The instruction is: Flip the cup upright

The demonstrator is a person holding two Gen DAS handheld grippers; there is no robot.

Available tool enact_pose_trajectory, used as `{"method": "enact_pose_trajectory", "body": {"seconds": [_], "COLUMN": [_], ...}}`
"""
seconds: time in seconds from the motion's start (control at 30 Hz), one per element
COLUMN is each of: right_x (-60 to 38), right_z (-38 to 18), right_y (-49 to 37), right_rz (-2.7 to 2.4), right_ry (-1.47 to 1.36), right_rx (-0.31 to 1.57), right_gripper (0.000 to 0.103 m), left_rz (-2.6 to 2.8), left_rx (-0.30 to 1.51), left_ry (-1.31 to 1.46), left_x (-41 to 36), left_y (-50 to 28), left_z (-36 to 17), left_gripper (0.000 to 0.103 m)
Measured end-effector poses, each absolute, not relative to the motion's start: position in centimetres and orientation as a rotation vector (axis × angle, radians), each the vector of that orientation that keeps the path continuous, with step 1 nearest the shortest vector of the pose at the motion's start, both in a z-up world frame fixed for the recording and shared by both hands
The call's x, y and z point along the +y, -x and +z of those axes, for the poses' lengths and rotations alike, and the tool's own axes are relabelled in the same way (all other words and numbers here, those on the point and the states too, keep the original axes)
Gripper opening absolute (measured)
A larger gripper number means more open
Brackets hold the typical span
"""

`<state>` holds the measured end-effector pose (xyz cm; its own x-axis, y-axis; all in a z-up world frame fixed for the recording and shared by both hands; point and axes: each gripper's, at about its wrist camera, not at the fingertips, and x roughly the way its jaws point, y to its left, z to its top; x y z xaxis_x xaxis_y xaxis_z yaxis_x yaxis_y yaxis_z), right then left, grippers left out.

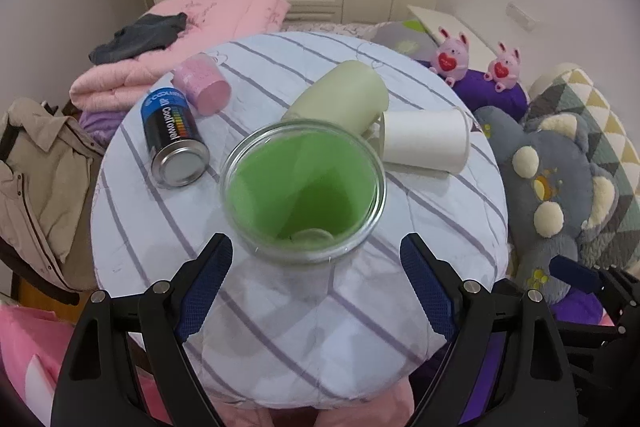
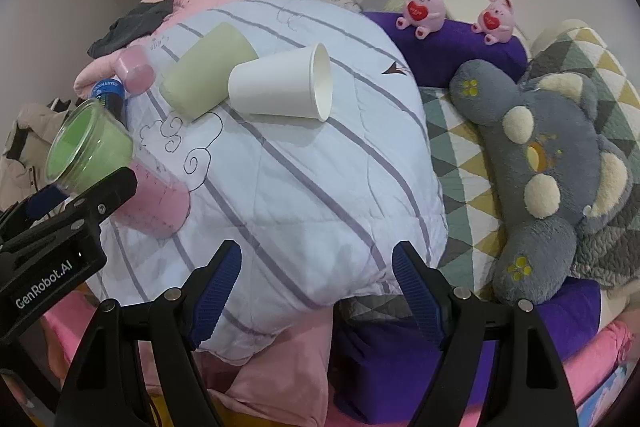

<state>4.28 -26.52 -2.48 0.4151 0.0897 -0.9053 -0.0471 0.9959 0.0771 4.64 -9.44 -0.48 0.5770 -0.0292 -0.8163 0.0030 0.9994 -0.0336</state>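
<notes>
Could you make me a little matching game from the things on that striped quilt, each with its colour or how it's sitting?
Things:
1. paper cup
2. glass cup
3. can
4. small pink cup

Descriptions:
A. blue and black, lying with its metal end toward the left camera
B. white, lying on its side
C. farthest back on the left, on its side
D. clear with green inside, mouth facing up

Pairs: 1-B, 2-D, 3-A, 4-C
</notes>
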Motion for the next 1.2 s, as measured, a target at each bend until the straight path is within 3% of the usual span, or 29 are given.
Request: {"method": "enact_pose_trajectory", "body": {"seconds": [0.77,1.2], "right_x": [-20.3,-18.4], "right_z": [1.6,2.1], "right_y": [3.5,4.4], "right_rz": [-0.019,-0.052], "right_ry": [0.04,0.067], "right_rx": [0.62,0.509], "right_gripper": [0.079,0.079], "left_rz": [-0.057,0.018], "left_rx": [0.537,0.444], "left_ry": [-0.024,0.013], "left_x": [-3.6,-1.1], "left_y": [2.5,2.3], "left_z": [3.2,2.5], "left_gripper": [0.088,0.09]}}
